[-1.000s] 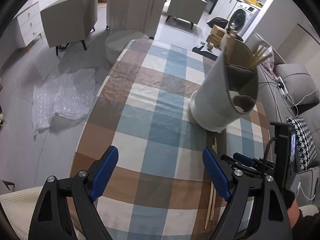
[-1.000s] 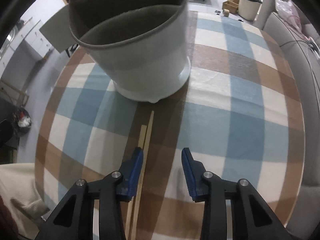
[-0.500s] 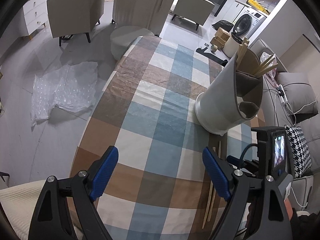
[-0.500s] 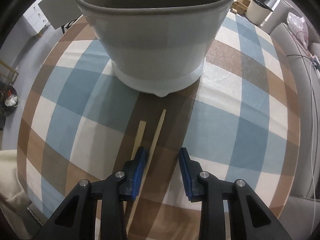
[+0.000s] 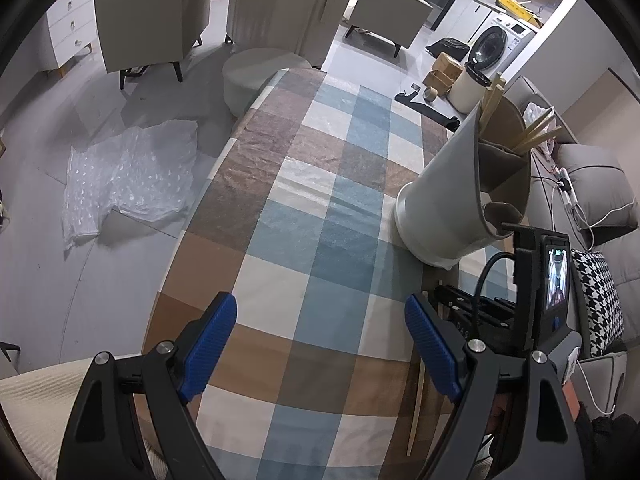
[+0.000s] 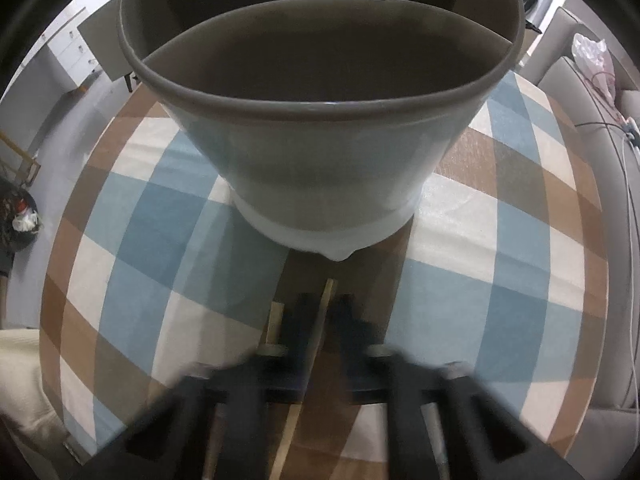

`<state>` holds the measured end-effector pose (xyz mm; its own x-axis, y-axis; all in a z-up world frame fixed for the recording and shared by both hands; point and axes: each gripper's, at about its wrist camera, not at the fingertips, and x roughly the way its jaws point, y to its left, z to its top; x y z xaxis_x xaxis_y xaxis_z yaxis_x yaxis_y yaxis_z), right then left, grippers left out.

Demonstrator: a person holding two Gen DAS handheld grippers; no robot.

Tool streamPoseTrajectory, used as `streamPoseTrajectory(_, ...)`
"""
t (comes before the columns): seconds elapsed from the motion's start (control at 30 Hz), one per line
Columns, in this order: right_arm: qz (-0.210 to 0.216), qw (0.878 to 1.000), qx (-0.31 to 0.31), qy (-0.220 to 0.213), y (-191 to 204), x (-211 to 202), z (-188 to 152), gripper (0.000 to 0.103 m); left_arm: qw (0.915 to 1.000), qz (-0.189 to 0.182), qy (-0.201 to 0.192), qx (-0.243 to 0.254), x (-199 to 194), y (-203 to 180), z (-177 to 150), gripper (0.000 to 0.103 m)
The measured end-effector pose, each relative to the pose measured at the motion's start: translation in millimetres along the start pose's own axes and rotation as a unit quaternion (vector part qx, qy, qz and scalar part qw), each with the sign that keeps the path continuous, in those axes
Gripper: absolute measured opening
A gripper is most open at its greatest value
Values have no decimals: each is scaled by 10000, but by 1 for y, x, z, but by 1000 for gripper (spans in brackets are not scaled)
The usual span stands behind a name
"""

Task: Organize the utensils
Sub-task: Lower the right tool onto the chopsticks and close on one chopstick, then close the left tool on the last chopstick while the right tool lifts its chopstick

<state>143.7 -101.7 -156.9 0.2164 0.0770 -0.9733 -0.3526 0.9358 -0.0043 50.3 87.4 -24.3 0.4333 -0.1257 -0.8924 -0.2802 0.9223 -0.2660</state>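
Note:
A grey divided utensil holder stands on the checked tablecloth, with several wooden chopsticks in its far section. It fills the top of the right wrist view. Two loose chopsticks lie on the cloth in front of it. My right gripper is blurred and has its fingers close around one chopstick; the other chopstick lies just left of it. My left gripper is wide open and empty above the cloth. One loose chopstick shows beside its right finger.
The table's left edge drops to a grey floor with a bubble wrap sheet. A sofa with a houndstooth cushion runs along the right side. Armchairs and a round stool stand beyond the table's far end.
My right gripper has moved forward toward the holder and narrowed its fingers around one chopstick. My left gripper has stayed open, with its view tilted slightly.

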Motion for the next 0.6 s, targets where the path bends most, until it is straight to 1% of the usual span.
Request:
streamPoseTrajectory(0.07,127,9998,160,-5,-4,-2,-2,3,10000,32,41,4,2,-1,0,83)
streamPoseTrajectory(0.2,423,9965,693,-205,-31,-20,-17,3,9999,56,102,29,6,-7,-1,83)
streamPoseTrajectory(0.3,703,9888,1257,-400,-60,-38,-29,3,9997,138,155,153,11,-16,-4,83)
streamPoseTrajectory(0.37,914,9805,1669,-497,-80,-49,-38,3,9994,130,224,228,15,-23,-7,83)
streamPoseTrajectory(0.43,1140,9688,2122,-583,-104,-60,-49,3,9989,144,341,299,21,-30,-10,83)
streamPoseTrajectory(0.57,1612,9392,2945,-723,-139,-77,-76,3,9974,112,542,460,31,-45,-15,83)
streamPoseTrajectory(0.6,1683,9342,3060,-732,-141,-77,-66,3,9970,94,590,491,34,-48,-17,83)
